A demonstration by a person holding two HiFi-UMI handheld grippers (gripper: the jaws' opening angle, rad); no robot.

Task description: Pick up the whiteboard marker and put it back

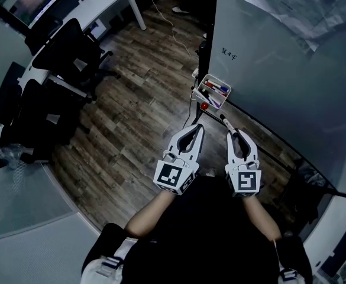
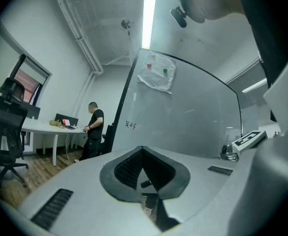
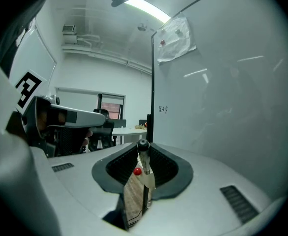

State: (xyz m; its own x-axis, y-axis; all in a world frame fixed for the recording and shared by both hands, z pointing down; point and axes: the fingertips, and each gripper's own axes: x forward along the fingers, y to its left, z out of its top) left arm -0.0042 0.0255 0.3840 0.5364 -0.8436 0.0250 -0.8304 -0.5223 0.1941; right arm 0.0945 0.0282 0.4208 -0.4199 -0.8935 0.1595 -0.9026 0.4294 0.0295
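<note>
- Right tongs (image 1: 232, 133) are clamped on the whiteboard marker (image 3: 143, 154). Its dark end pokes out past the tips, toward the tray (image 1: 214, 92).
- Left tongs (image 1: 198, 126) are closed with nothing in them, held just beside the right ones above the wood floor (image 1: 137, 105).
- The marker rests on no surface. It is in the air, near the tray but apart from it.
- The tray hangs at the lower left corner of the whiteboard (image 1: 267, 58) and already holds other markers (image 1: 217, 89).
- Step in hand, as I read it: the put-back. The marker is close to the tray and release is not yet done.
- To do it well, bring the marker over the tray's open top. Line its length up with the tray's long side, so it lies alongside the markers there and not across them.
- Get it inside the rim before opening. A release above the rim would likely bounce it onto the floor.
- Avoid knocking the small red ball (image 1: 204, 106) just under the tray, or the board's bottom edge.
- The left tongs aren't needed, so keep them clear.
</note>
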